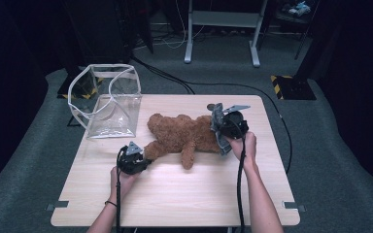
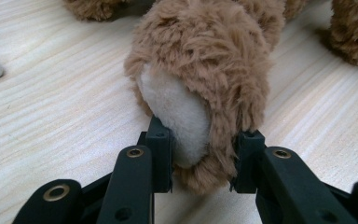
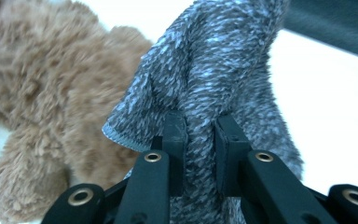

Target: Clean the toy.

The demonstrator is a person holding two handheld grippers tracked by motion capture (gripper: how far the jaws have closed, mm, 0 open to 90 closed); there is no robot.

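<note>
on the table our left gripper clamps the teddy bear's paw while our right gripper pinches its grey garment; next, probably pull it free.

**My table and what lies on it**

I work at a pale wooden table with a light grain, standing on grey carpet. A brown plush teddy bear lies stretched across the middle of my tabletop, limbs spread on the wood. At the far left corner stands a clear plastic bag with white edging, its mouth open, just beside the bear's head.
</note>
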